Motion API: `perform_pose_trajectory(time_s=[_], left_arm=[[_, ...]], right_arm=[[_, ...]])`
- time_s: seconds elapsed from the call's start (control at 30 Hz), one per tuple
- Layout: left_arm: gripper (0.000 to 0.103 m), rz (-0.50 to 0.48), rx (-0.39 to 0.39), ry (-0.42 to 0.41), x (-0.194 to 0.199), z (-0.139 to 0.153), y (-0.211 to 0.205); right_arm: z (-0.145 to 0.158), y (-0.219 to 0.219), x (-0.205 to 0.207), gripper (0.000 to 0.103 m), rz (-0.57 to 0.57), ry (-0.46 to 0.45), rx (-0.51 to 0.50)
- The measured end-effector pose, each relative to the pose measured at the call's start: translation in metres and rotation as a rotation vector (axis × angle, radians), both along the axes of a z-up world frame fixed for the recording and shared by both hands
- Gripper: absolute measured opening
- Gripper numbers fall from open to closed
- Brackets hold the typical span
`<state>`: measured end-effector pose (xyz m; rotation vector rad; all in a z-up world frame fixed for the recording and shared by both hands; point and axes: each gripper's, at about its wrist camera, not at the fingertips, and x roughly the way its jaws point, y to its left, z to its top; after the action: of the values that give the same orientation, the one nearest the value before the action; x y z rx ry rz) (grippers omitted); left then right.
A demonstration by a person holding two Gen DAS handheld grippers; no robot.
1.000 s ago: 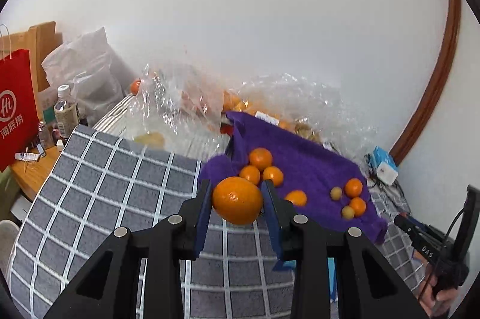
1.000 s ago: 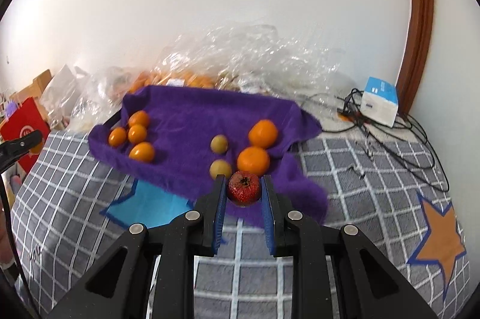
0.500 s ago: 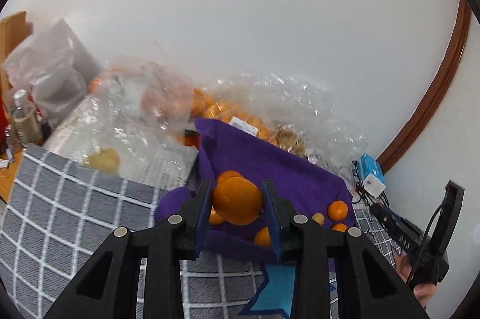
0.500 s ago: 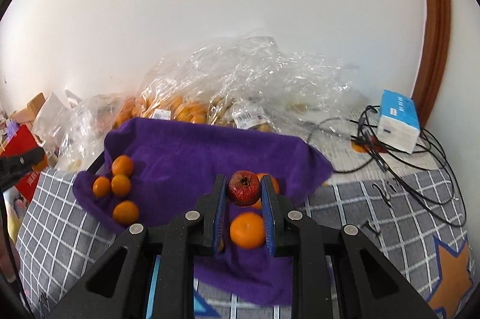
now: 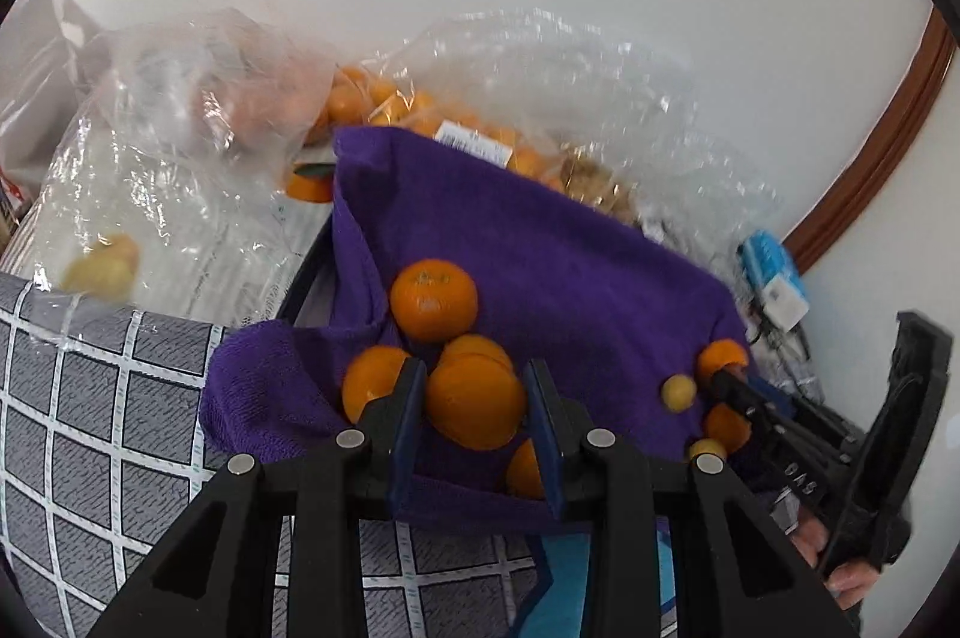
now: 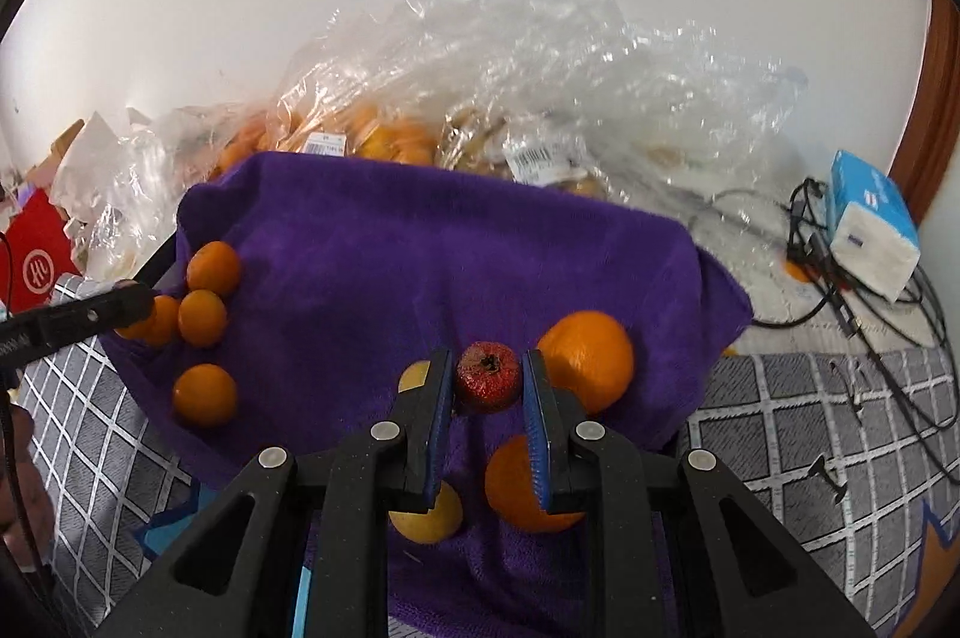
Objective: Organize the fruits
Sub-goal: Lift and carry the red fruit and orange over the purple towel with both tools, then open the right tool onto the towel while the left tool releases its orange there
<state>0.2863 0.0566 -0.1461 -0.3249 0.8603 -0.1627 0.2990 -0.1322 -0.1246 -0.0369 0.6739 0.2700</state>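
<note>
A purple cloth [image 5: 540, 266] [image 6: 420, 254] covers a dark tray and holds several oranges. My left gripper [image 5: 474, 398] is shut on a large orange [image 5: 474, 401] and holds it over the cloth's left part, next to a group of oranges [image 5: 433, 299]. My right gripper [image 6: 487, 377] is shut on a small red fruit [image 6: 487, 377] over the cloth's right part, beside two oranges [image 6: 585, 359] and yellow fruits [image 6: 426, 518]. The right gripper also shows at the right edge of the left wrist view [image 5: 774, 416].
Clear plastic bags [image 6: 540, 98] with more oranges lie behind the cloth against the white wall. A blue-white box [image 6: 870, 224] and cables [image 6: 840, 290] lie at the right. A red bag [image 6: 36, 260] stands at the far left. The checked grey cover [image 5: 90, 428] lies in front.
Both grippers have moved forward over the purple cloth with their fruits still held. The fruits on the cloth now appear closer and lower in both views.
</note>
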Motion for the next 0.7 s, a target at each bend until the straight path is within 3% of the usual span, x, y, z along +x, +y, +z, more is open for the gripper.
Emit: perform_pose_trajectory(time_s=[0.27,0.7], left_arm=[[0.032,-0.020,0.046,-0.018,0.000,-0.006,-0.011],[0.032,-0.032,0.036,-0.003,0.001,-0.017,-0.012]], right_arm=[[-0.011,0.003,0.006,0.023,-0.010,0.022,-0.026],[-0.013,0.005,-0.001,0.023,-0.025,-0.018,-0.033]])
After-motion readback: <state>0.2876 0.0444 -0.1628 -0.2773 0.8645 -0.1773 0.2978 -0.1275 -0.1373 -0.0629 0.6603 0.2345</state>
